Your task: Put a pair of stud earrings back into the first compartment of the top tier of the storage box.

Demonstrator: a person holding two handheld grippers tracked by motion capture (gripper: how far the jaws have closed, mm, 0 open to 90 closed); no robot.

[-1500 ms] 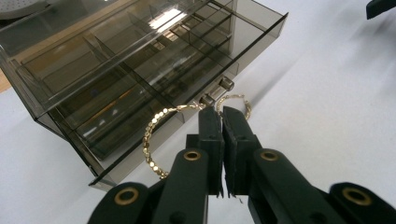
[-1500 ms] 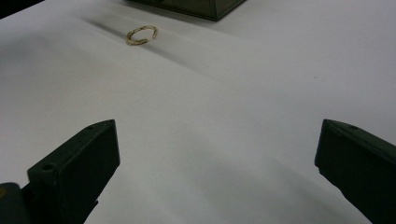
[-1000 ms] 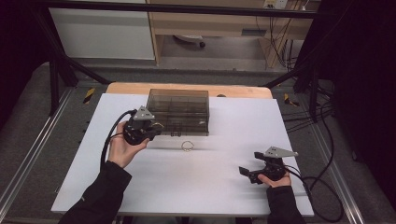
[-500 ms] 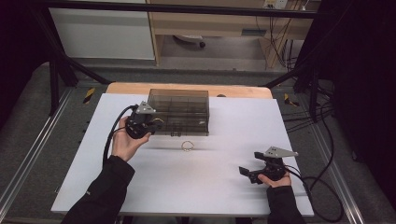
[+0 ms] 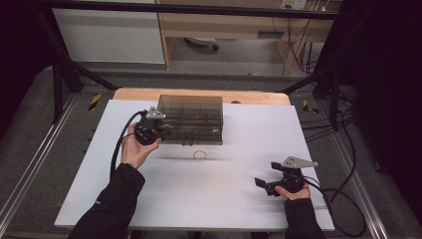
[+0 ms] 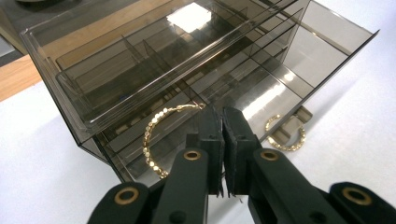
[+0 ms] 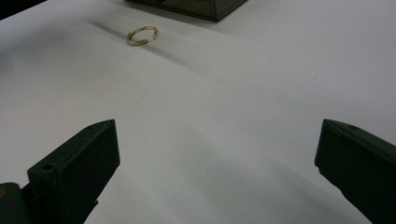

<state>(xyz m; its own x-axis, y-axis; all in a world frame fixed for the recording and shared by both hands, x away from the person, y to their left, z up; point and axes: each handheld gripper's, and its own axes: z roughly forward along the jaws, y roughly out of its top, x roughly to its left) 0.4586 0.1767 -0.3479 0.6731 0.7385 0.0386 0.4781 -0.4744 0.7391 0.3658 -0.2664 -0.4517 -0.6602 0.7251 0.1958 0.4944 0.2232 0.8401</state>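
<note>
A smoked clear organiser box [image 5: 191,117] with divided drawers stands at the back middle of the white table top [image 5: 199,204]. My left gripper [image 5: 165,130] is at the box's front left corner. In the left gripper view its jaws [image 6: 222,114] are shut, and a gold beaded bracelet [image 6: 150,140] hangs from their tips against the box front [image 6: 140,70]. A second gold bracelet [image 5: 200,156] lies on the table just in front of the box [image 6: 286,135]. My right gripper [image 5: 263,185] rests open at the front right, far from that bracelet [image 7: 141,35], with nothing between its jaws [image 7: 217,135].
A bare wooden strip [image 5: 134,94] runs behind the white top. Black cables trail from both grippers, the right one looping off the table's right edge [image 5: 343,209]. Metal rails flank the table on both sides.
My left hand has moved a little away from the person and closer to the box's front left corner, jaws staying shut. The right hand has kept still.
</note>
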